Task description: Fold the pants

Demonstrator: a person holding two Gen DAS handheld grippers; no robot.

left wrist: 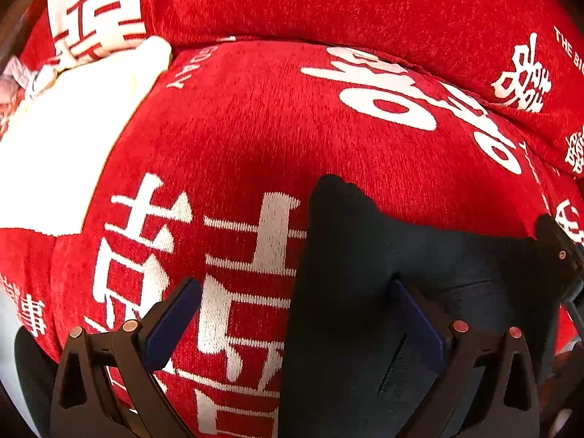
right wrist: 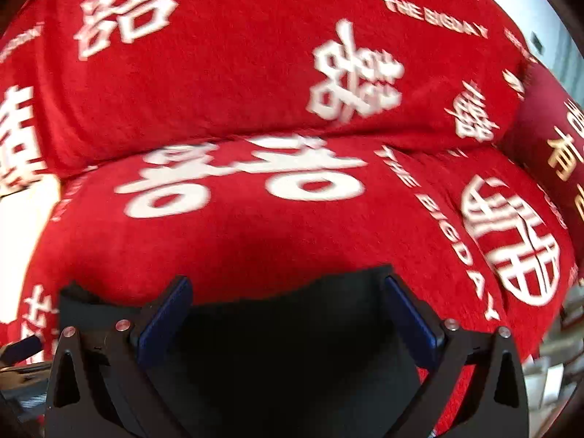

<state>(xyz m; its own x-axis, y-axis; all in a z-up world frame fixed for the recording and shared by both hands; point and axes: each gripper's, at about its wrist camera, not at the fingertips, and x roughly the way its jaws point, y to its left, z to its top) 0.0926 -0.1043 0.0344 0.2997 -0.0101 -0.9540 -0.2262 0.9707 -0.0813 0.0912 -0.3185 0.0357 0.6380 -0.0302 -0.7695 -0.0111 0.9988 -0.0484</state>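
Black pants (left wrist: 365, 255) lie flat on the seat of a red sofa (left wrist: 255, 127) printed with white characters. In the left wrist view my left gripper (left wrist: 295, 321) is open; its right finger rests over the pants' left part and its left finger is over bare red fabric. A black piece of the other gripper (left wrist: 562, 255) shows at the pants' far right edge. In the right wrist view the pants (right wrist: 273, 346) fill the space between the wide-apart fingers of my right gripper (right wrist: 290, 317), which is open just above the cloth's far edge.
The sofa's back cushion (right wrist: 237, 54) rises just behind the seat. A white cloth or cushion (left wrist: 54, 146) lies on the seat at the left, with a pale pink item (left wrist: 14, 80) beyond it. A dark red cushion with gold lettering (right wrist: 547, 138) sits at the right.
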